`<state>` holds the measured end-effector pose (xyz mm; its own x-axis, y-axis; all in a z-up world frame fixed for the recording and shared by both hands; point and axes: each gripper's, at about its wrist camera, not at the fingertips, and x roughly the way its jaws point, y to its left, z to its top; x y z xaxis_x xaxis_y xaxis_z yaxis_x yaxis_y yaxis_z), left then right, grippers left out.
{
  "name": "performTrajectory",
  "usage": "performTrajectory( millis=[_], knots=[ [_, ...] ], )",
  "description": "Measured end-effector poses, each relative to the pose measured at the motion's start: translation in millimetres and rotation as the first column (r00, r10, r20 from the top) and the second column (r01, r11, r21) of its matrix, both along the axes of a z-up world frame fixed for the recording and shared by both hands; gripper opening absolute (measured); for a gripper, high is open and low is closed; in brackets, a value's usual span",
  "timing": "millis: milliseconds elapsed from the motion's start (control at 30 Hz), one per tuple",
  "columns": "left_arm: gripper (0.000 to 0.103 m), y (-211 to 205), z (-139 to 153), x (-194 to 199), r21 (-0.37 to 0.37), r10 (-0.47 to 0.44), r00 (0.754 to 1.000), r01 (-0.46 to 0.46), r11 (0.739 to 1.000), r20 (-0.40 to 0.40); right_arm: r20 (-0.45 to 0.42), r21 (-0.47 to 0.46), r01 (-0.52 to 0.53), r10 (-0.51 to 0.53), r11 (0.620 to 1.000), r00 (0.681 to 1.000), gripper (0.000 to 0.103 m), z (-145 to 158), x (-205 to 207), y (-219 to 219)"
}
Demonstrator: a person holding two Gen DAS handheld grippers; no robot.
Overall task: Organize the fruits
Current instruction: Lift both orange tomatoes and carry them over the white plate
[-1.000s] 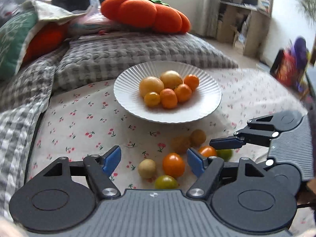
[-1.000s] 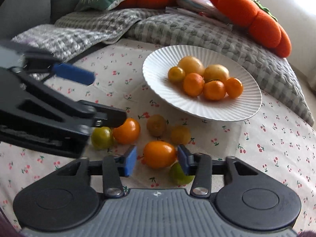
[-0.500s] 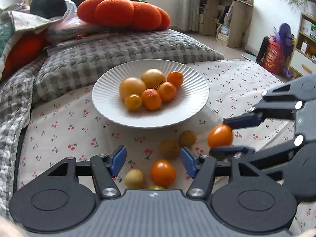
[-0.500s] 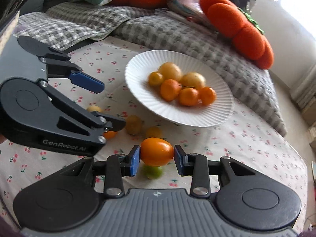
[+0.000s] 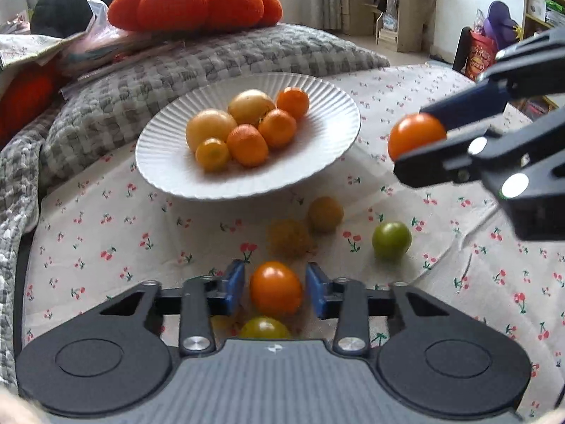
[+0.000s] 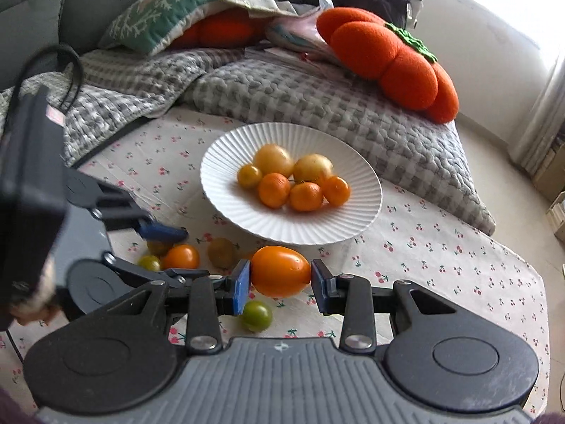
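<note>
A white ribbed plate (image 5: 159, 162) (image 6: 219, 194) holds several orange and yellow fruits. My right gripper (image 6: 280, 275) (image 5: 420, 141) is shut on an oval orange tomato (image 6: 280, 271) (image 5: 416, 136) and holds it in the air to the right of the plate. My left gripper (image 5: 275, 288) (image 6: 176, 252) is low over the cloth, its jaws closing around a round orange tomato (image 5: 275, 291) (image 6: 180, 256), with thin gaps still showing at both pads. Loose on the cloth lie a green tomato (image 5: 391, 240) (image 6: 256, 315), two brownish-yellow fruits (image 5: 325, 213) (image 5: 289, 238) and a yellow-green tomato (image 5: 265, 328).
The fruit lies on a cherry-print cloth (image 5: 106, 233). A grey checked quilt (image 5: 212, 56) (image 6: 317, 106) rises just behind the plate, with an orange pumpkin cushion (image 5: 194, 3) (image 6: 388, 56) on it. Shelves and a red bag (image 5: 483, 56) stand at the far right.
My left gripper has sunk toward the cloth and its jaws have narrowed around the round orange tomato. My right gripper has lifted the oval orange tomato off the cloth.
</note>
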<state>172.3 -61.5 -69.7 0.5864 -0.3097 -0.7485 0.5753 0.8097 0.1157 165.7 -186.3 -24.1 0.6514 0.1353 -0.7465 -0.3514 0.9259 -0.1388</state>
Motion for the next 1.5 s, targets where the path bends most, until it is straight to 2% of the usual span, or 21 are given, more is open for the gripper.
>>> performTrajectory(
  millis=[267,867,1200,1500],
  knots=[
    [0.023,2.2,1.3,2.7,-0.024,0.02,1.0,-0.021,0.999,-0.009,0.018,0.029,0.01,-0.011,1.0,1.0,0.033,7.3,-2.0,-4.2],
    [0.023,10.9,33.0,-3.6,-0.167,0.051,0.999,-0.05,0.985,0.003,0.049,0.074,0.029,-0.032,0.997,0.998,0.033,16.6,-2.3,-10.9],
    [0.023,19.7,55.0,-8.9,-0.254,0.068,0.997,-0.056,0.966,0.039,0.069,0.111,0.034,-0.042,0.993,0.997,0.033,23.2,-1.9,-15.1],
    [0.024,31.6,64.4,-1.0,-0.307,0.137,0.989,-0.117,0.945,0.045,0.074,0.14,0.051,-0.062,0.989,0.995,0.033,27.1,0.9,-20.4]
  ],
)
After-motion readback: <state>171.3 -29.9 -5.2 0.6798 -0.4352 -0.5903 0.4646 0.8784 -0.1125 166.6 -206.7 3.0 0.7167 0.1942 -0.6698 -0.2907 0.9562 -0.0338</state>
